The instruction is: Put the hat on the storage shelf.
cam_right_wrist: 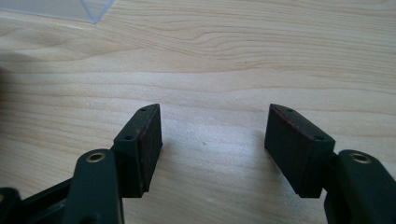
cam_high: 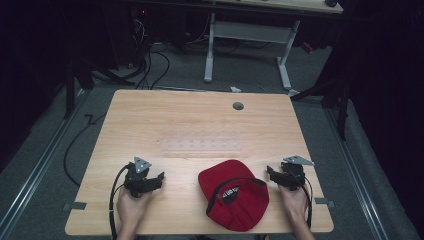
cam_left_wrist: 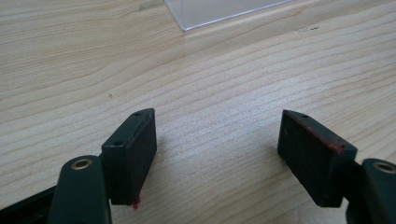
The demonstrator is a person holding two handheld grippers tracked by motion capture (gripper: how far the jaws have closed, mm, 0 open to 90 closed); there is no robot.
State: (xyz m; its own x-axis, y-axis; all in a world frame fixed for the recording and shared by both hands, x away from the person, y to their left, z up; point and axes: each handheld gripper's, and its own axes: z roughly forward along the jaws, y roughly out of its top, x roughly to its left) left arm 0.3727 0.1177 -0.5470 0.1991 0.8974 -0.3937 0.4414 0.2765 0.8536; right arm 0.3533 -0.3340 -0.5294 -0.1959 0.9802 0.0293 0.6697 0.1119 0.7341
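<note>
Left tool (cam_high: 159,176) rests low on the surface (cam_high: 190,120), near edge, jaws spread wide with nothing between them; its own view shows bare wood grain in the gap between its pads (cam_left_wrist: 135,154). Well apart from the cap.

Clear plastic strip (cam_high: 202,145) lies flat at mid-surface, beyond both tools; a corner of it (cam_left_wrist: 219,11) shows at the top of the left gripper view.

Red cap (cam_high: 232,195) sits on the near edge between the two hands, crown toward the far side, opening and black-trimmed band toward the person. Nothing is touching it.

Right tool (cam_high: 271,172) is just beside the cap's right flank, jaws equally wide, holding nothing.

Judgement: the step is the approach to the cap. The right tool is nearer; best to turn it inward and take the firm band or brim edge rather than the soft crown, which would likely crumple. The left tool could steady the other side.

Hard to make out: white lettering on the cap's inner patch is too small to read. The brim's lie is unclear under the folds. The strip's edges are faint against the wood.
</note>
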